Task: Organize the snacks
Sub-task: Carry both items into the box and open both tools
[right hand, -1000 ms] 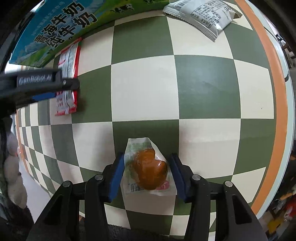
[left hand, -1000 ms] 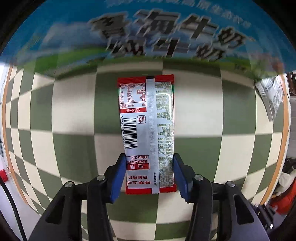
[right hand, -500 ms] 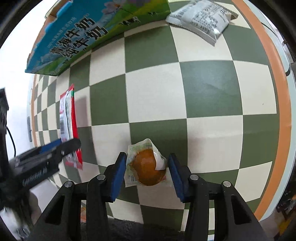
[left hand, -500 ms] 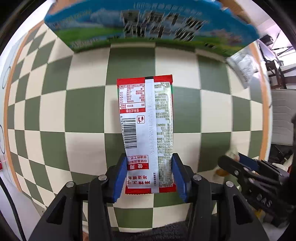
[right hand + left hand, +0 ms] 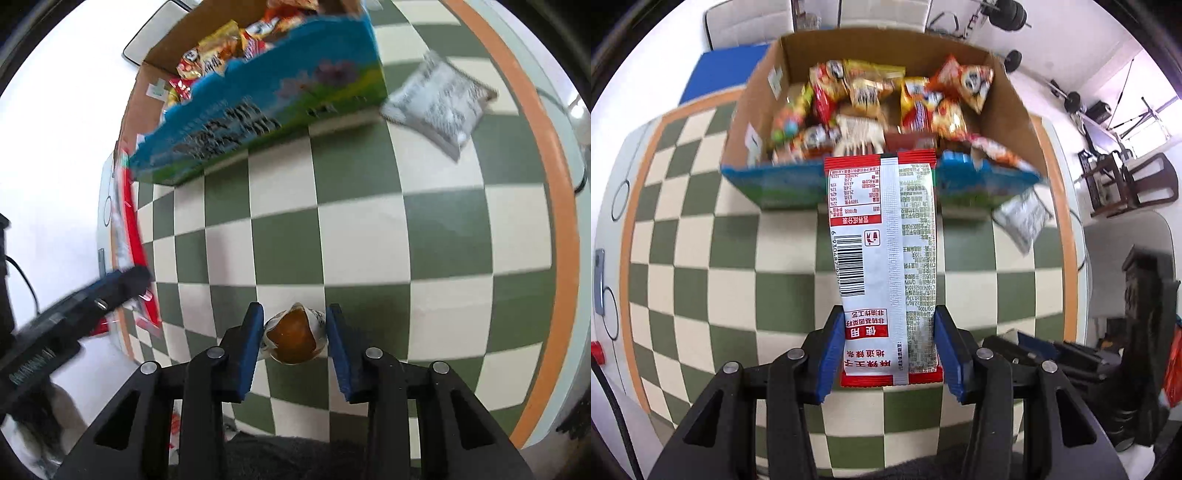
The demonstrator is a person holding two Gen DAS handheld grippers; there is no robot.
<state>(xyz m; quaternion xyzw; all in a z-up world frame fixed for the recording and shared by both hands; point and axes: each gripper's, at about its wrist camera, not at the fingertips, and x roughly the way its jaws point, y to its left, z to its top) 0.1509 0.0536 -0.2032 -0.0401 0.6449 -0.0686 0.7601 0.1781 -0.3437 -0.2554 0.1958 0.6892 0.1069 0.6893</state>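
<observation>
both grippers have risen well above the checkered table since a second ago, so the open top of the cardboard box now shows where only its blue printed side filled the view before. the left gripper is closed to the width of the long red-and-white snack packet, its blue pads pressing the packet's two long edges near the lower end; the packet sticks forward with its far end over the box's near wall. inside the box lies a heap of red, yellow and orange snack bags. the right gripper is closed more narrowly on a small clear-wrapped brown snack, pads against both sides of the wrapper, held in the air over the table. a silver packet lies flat on the table just beside the box's right corner. the left gripper also shows at the left edge of the right wrist view, with the red packet seen edge-on.
</observation>
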